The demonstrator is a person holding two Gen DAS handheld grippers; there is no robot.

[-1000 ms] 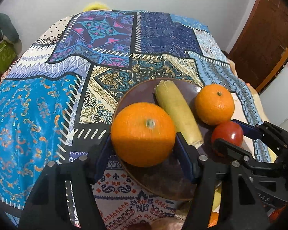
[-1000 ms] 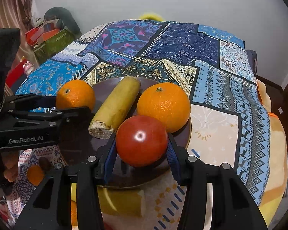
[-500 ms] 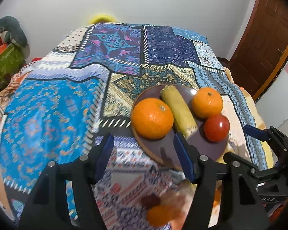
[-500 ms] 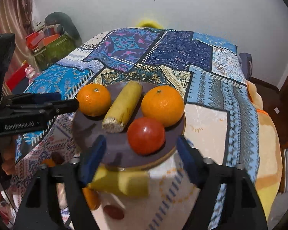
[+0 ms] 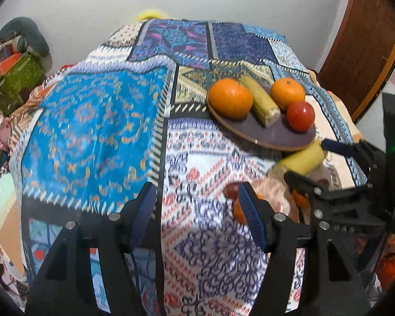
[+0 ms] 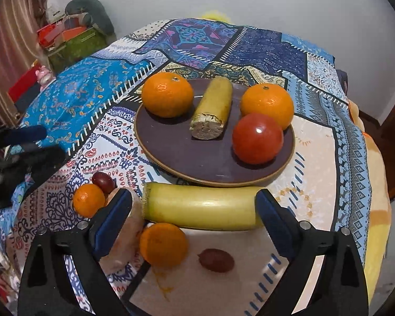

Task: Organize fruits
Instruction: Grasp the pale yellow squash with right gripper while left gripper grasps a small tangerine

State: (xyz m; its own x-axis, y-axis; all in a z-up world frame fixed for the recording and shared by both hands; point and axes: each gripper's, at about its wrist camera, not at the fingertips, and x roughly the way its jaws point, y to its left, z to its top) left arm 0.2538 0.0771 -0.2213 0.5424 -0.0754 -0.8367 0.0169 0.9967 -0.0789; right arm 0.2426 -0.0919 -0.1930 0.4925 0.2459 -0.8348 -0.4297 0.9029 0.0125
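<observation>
A dark round plate (image 6: 171, 155) on the patterned cloth holds two oranges (image 6: 167, 93) (image 6: 267, 104), a red tomato (image 6: 256, 138) and a cut yellow-green stalk piece (image 6: 213, 108). The plate also shows in the left wrist view (image 5: 276, 134). In front of the plate lie a longer pale green stalk (image 6: 200, 209), two small oranges (image 6: 163, 245) (image 6: 88, 200), two dark red dates (image 6: 216, 260) (image 6: 102, 180) and a pale pink lump (image 6: 123, 239). My right gripper (image 6: 194, 218) is open and empty above these loose fruits. My left gripper (image 5: 197, 210) is open and empty over the cloth, left of them.
The patterned cloth (image 5: 92, 131) covers a raised surface that drops off at its edges. A wooden door (image 5: 360, 39) stands at the right. Boxes and a grey cushion (image 6: 73, 34) sit by the wall at the left.
Both grippers let go of their fruit, the left an orange and the right the tomato, left them on the plate, and drew back and up. The loose fruits in front came into view.
</observation>
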